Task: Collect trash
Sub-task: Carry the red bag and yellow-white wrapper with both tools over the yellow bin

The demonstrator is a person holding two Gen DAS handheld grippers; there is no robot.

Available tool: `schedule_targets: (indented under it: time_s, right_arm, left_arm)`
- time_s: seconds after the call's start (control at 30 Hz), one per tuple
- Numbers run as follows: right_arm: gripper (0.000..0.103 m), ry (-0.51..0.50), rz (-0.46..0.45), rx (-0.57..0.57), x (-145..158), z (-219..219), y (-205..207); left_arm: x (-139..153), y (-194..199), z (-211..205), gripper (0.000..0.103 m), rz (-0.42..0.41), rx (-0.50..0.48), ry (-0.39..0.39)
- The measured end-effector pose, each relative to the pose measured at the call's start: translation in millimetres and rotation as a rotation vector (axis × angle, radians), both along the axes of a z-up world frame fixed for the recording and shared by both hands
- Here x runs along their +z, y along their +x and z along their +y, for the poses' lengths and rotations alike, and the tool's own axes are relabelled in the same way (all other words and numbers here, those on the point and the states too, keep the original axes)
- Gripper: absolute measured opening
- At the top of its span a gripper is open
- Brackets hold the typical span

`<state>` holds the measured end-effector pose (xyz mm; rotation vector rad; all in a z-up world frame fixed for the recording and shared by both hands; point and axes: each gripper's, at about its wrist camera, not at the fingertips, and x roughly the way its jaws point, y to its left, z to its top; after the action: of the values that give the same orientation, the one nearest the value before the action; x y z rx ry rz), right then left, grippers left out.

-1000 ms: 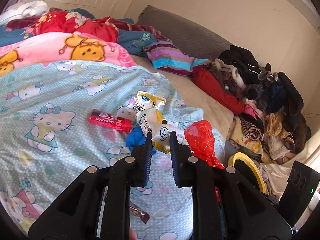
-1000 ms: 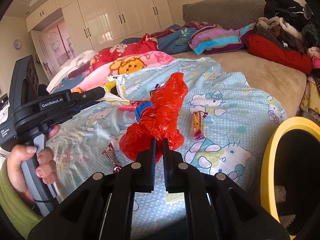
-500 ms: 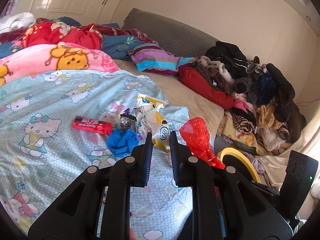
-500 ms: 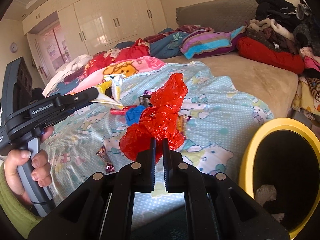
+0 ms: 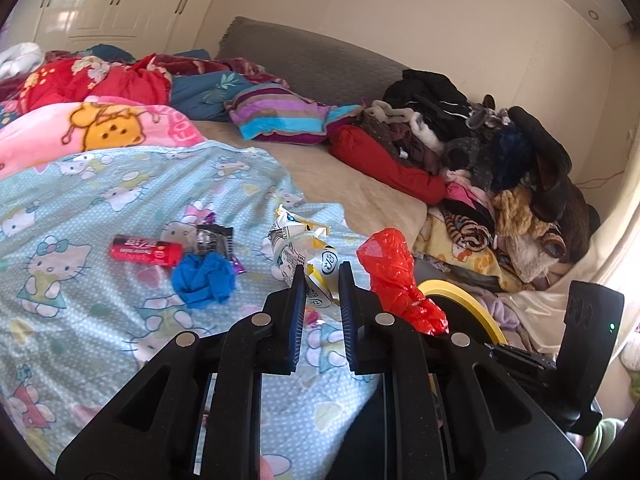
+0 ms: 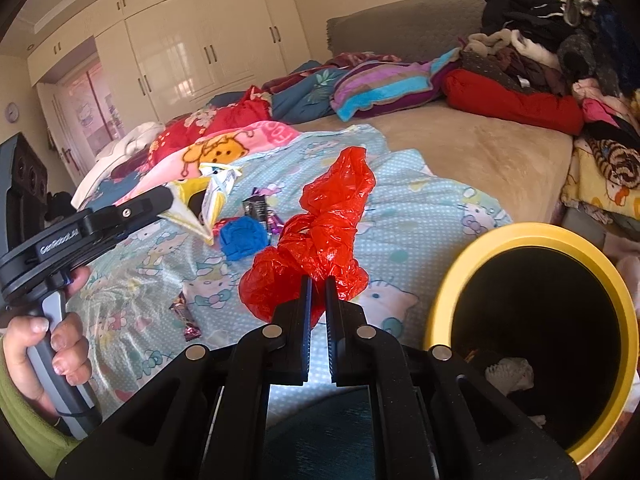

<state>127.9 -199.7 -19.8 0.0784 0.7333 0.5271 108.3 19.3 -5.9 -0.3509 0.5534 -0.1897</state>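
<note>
My left gripper [image 5: 319,276] is shut on a white and yellow snack bag [image 5: 306,250], held above the bed; it also shows in the right wrist view [image 6: 208,196]. My right gripper [image 6: 317,280] is shut on a crumpled red plastic bag [image 6: 320,236], also seen in the left wrist view [image 5: 394,276]. A yellow-rimmed black bin [image 6: 548,320] stands just right of the right gripper, beside the bed. On the Hello Kitty sheet [image 5: 80,208] lie a red wrapper [image 5: 146,250], a blue crumpled piece [image 5: 204,278], a dark wrapper [image 5: 212,238] and a purple candy wrapper [image 6: 186,318].
A pile of clothes [image 5: 492,168] fills the right side of the bed. Blankets and a striped pillow [image 5: 280,118] lie at the back by the grey headboard [image 5: 320,64]. White wardrobes [image 6: 192,52] stand behind.
Both grippers have drawn back and to the right with their loads. The bin has come closer and larger in the right wrist view. The trash on the sheet has not moved.
</note>
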Motion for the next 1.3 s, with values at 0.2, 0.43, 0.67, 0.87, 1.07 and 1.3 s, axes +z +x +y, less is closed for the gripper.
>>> schedule_targets:
  time_s: [0.2,0.43,0.67,0.87,1.07,1.3]
  right_arm:
    - [0.007,0.013,0.009,-0.057,1,-25,3]
    - [0.007,0.018,0.004,-0.117,7,-52,5]
    - [0.007,0.022,0.011,-0.158,8,-73,8]
    - [0.007,0.008,0.014,-0.193,9,-94,10]
    - [0.007,-0.002,0.017,-0.221,8,-113,10]
    - [0.007,-0.027,0.021,-0.24,4,-128,9]
  left_arm:
    - [0,1,-19,0.011,-0.001,-0.046,0.006]
    - [2,2,-41,0.011,-0.005,-0.103,0.02]
    - [7,4,-66,0.011,-0.018,-0.158,0.037]
    - [9,5,-86,0.011,-0.03,-0.21,0.048]
    - [8,6,-106,0.011,-0.034,-0.25,0.057]
    - [7,9,-121,0.011,-0.036,-0.282,0.067]
